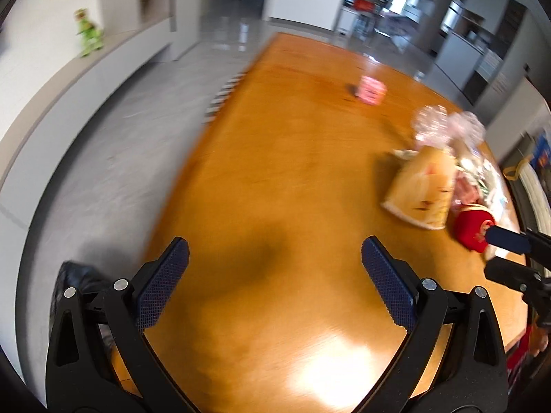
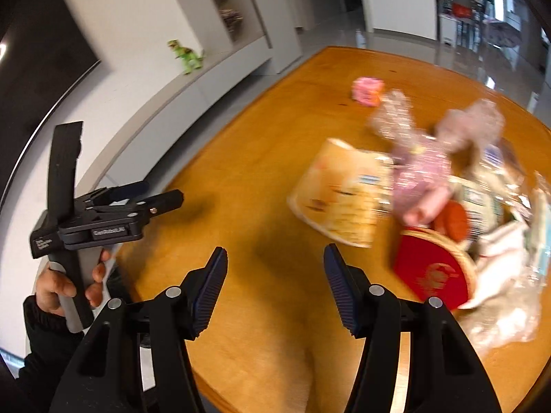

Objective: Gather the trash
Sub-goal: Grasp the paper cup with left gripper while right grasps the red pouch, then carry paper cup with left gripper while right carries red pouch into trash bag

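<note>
A pile of trash lies on the round wooden table [image 2: 261,158]: a beige paper tub [image 2: 339,196] on its side, a red paper cup [image 2: 432,272], crumpled clear and pink wrappers [image 2: 423,158] and white tissue [image 2: 499,268]. A small pink box [image 2: 366,90] lies apart, farther back. My right gripper [image 2: 275,289] is open and empty, just left of the red cup. My left gripper [image 1: 275,275] is open and empty over bare table; the tub [image 1: 422,189], the cup [image 1: 473,229] and the pink box [image 1: 371,90] show to its right. The right gripper's fingers [image 1: 509,241] show at the cup.
A black bag [image 1: 77,280] shows below the table's left edge. A green toy dinosaur [image 2: 187,56] stands on a grey ledge along the white wall. Grey floor surrounds the table. A hand holds the left gripper [image 2: 103,216] at the table's left edge.
</note>
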`<state>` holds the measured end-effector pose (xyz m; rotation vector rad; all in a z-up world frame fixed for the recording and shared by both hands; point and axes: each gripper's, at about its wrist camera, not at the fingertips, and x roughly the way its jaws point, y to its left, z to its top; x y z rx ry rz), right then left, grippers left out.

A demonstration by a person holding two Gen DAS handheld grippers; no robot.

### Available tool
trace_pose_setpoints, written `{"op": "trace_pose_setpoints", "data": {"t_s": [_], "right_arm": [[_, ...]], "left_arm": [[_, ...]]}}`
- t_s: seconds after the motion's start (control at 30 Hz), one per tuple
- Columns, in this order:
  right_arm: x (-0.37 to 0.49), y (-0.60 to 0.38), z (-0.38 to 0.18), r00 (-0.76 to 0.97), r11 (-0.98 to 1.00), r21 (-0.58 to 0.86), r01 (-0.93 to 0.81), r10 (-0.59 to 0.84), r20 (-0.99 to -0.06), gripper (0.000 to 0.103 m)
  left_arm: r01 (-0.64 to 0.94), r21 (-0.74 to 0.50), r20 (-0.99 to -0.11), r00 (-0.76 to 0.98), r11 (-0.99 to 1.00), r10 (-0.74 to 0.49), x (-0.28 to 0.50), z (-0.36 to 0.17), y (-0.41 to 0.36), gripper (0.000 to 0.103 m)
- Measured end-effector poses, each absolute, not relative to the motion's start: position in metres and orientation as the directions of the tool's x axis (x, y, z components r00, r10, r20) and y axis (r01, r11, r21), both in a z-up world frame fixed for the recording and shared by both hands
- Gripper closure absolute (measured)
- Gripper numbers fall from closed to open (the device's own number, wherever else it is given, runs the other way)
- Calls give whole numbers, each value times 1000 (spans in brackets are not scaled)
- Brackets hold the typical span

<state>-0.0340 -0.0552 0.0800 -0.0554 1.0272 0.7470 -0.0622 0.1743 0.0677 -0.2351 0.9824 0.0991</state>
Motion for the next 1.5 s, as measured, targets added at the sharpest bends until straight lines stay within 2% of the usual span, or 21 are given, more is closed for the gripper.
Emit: {"op": "trace_pose_setpoints", "data": {"t_s": [0.2,0.5,0.7,0.73,0.77,1.13,1.17,1.2,1.3,1.5], "right_arm": [[-5,-120,71,349,823,257,-506,468,-812,43],[31,-147,48,358,843,230,-486,432,-828,37],[37,-137,33,353,840,163,-517,383,-854,36],[38,-136,31,352,840,157,-520,378,-856,36],[39,-135,29,350,837,157,-524,380,-857,36],[26,-113,30,345,808,102,-580,357,-868,37],[23,-110,29,350,806,82,-587,344,-871,48],[20,-106,27,346,798,72,-599,339,-875,54],[12,-104,32,338,793,104,-600,369,-866,68],[-21,-97,41,302,784,212,-584,452,-839,71]], "left_arm": [[-60,-151,-835,542,987,-95,-13,73,105,6],[63,-57,-861,501,996,-82,64,46,25,6],[63,-49,-865,497,997,-73,77,24,26,7],[61,-53,-861,502,997,-76,76,23,28,10],[61,-56,-860,503,997,-79,76,21,30,20],[60,-102,-830,545,993,-118,41,41,59,20],[57,-105,-826,551,993,-119,36,43,61,20],[52,-111,-821,558,992,-121,31,46,64,20],[33,-134,-808,576,990,-129,16,54,75,20],[-22,-183,-780,612,983,-132,-23,61,108,20]]}}
